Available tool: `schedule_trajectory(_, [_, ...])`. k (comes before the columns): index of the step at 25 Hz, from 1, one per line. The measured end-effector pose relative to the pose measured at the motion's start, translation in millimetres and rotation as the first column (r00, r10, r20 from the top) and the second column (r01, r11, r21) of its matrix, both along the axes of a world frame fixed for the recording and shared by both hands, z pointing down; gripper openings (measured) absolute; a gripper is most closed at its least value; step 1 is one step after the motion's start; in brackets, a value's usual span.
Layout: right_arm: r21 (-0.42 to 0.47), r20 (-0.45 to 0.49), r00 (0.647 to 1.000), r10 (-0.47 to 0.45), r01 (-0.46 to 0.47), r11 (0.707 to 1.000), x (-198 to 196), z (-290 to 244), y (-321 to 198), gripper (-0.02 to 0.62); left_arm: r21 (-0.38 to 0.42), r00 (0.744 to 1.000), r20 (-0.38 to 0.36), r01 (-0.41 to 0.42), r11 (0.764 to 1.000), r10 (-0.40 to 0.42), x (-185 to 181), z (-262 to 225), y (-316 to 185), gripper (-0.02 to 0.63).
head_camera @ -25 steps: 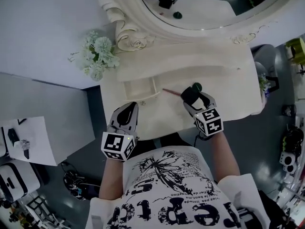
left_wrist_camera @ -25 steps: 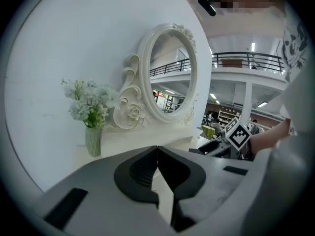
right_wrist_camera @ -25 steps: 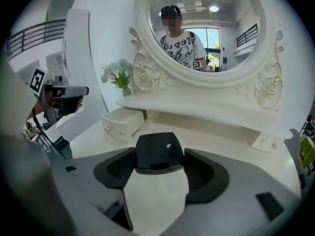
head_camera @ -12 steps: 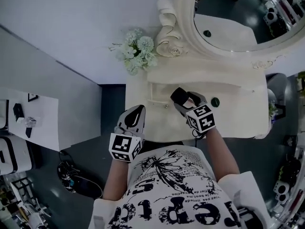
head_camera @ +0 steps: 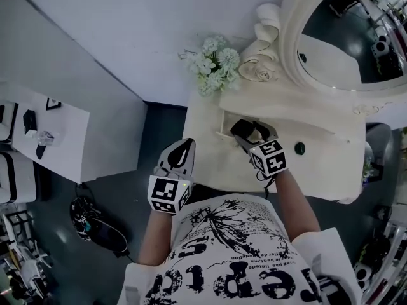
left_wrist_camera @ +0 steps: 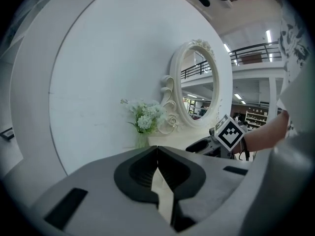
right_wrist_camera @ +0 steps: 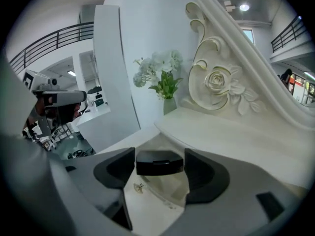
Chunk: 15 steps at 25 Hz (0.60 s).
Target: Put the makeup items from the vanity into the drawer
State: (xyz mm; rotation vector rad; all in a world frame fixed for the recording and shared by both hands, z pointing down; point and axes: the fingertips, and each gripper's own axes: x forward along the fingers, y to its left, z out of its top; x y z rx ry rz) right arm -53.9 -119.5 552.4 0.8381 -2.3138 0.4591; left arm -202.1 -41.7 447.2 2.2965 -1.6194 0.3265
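Since a second ago the right gripper has been travelling left across the vanity. It is now hanging over the open drawer, its jaws gripping a black compact from both sides. A round green item is lying on the vanity to its right. The left gripper is hovering off the vanity's front-left edge, jaws pressed together, holding nothing.

Dim cool light, fisheye-warped edges, perhaps underexposed
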Motion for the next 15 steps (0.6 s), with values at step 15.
schedule_trajectory(15, [0.069,-0.027,0.987,0.156,-0.154,0.986,73.9,-11.7,5.3,0.33,0.008,0.995,-0.011,-0.102,0.995,0.102,30.2,-0.7,-18.1,0.02])
